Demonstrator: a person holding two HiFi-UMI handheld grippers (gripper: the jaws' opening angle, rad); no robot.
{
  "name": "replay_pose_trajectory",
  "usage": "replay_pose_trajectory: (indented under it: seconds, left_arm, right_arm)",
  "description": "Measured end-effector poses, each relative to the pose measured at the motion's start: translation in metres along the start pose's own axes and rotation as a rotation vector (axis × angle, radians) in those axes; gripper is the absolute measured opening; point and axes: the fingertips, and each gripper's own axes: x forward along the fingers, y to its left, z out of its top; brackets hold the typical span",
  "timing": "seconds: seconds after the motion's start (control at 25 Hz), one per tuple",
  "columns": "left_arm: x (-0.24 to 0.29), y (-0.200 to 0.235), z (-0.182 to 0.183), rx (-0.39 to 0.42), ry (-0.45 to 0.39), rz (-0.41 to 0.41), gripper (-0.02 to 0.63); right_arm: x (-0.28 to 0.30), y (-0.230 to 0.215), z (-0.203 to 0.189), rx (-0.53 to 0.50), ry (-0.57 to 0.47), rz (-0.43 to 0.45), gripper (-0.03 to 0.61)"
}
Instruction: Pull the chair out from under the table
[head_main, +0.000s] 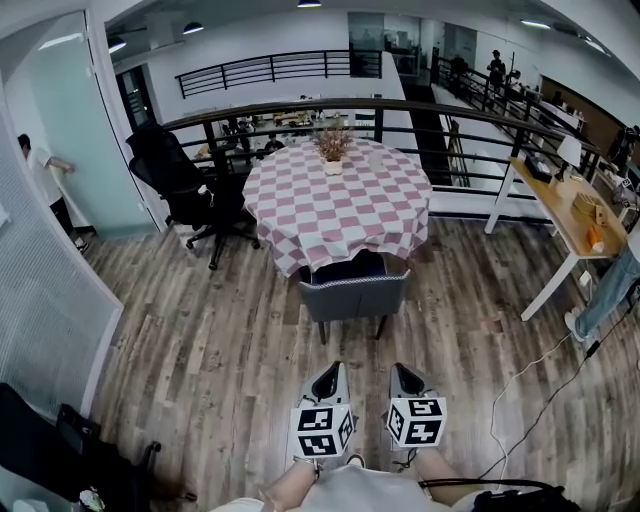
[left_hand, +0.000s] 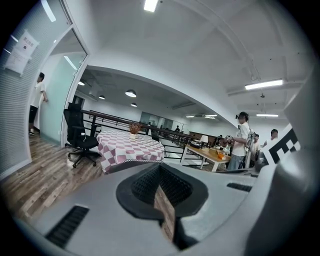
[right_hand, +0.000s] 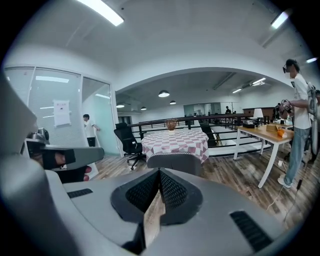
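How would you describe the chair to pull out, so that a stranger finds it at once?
Find the round table with the pink-and-white checked cloth on the wooden floor. The grey chair is tucked under its near edge. Unlike the black office chair left of the table, it has plain legs, no wheels.

Wood-plank floor (head_main: 200, 330), black railing (head_main: 250, 110), wooden desk (head_main: 555, 205), black office chair (head_main: 175, 175).

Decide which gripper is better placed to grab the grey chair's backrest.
Right, narrowly: the right gripper points straight at the grey chair, while the left gripper aims to its right. Both are shut, short of it.
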Motion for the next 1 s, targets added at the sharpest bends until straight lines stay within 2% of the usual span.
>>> replay_pose_trajectory:
  seconds: [0.48,1.0]
  left_arm:
    - [0.044,-0.021,0.001,-0.004,0.016,0.032,0.003]
    - [0.072,-0.015,-0.004,-0.001,0.055,0.054,0.003]
  right_arm:
    - [0.024,-0.048,0.011,-0.003,0.017,0.028,0.017]
    - [0.051,-0.063,0.001,0.025,0.065,0.049,0.017]
